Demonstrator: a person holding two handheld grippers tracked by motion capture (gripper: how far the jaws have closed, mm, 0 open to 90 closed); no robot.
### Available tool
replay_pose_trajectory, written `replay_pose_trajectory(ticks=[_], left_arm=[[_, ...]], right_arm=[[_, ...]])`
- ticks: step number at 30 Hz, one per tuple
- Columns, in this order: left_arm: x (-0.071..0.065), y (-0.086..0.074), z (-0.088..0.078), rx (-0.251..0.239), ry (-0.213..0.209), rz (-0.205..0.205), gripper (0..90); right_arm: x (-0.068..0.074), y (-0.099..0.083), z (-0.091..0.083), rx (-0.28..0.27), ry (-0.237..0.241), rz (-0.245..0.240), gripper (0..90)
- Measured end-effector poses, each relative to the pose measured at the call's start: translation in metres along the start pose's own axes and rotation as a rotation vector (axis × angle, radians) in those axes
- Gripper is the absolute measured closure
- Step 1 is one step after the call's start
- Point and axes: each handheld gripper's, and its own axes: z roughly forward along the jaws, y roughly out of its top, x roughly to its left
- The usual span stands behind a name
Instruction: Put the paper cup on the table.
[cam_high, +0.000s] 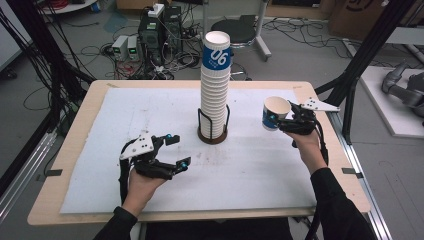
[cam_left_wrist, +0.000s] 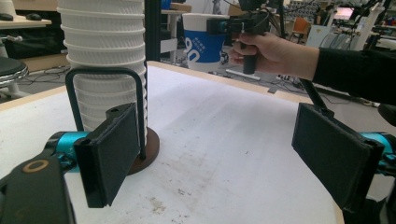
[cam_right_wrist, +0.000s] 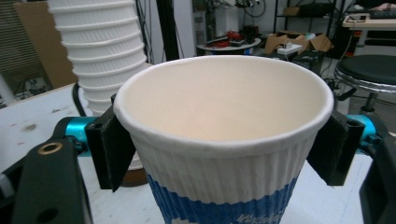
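Observation:
A tall stack of white ribbed paper cups with a blue band on the top one stands in a black wire holder at the table's middle. My right gripper is shut on a single paper cup, upright and lifted above the table's right side. In the right gripper view the cup sits squeezed between both black pads, the stack behind it. My left gripper rests open at the front left with nothing between its jaws; the left gripper view shows the stack ahead.
A white mat covers the wooden table. Black frame posts rise at the left and right edges. Cables, computer cases and a round stool stand on the floor beyond the far edge.

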Motion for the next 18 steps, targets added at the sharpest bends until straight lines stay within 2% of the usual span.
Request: replay_pose_trajectory(ticks=[6, 9, 18], left_arm=[[0.0, 0.0, 0.0, 0.005, -0.002, -0.001, 15.1], [0.0, 0.0, 0.0, 0.006, -0.002, 0.002, 15.1], [-0.001, -0.001, 0.001, 0.008, -0.005, 0.006, 15.2]], right_arm=[[-0.005, -0.01, 0.007, 0.015, -0.066, 0.028, 21.0], [-0.008, -0.016, 0.008, 0.004, -0.114, 0.034, 21.0], [-0.015, -0.033, 0.017, 0.01, -0.191, 0.073, 20.9]])
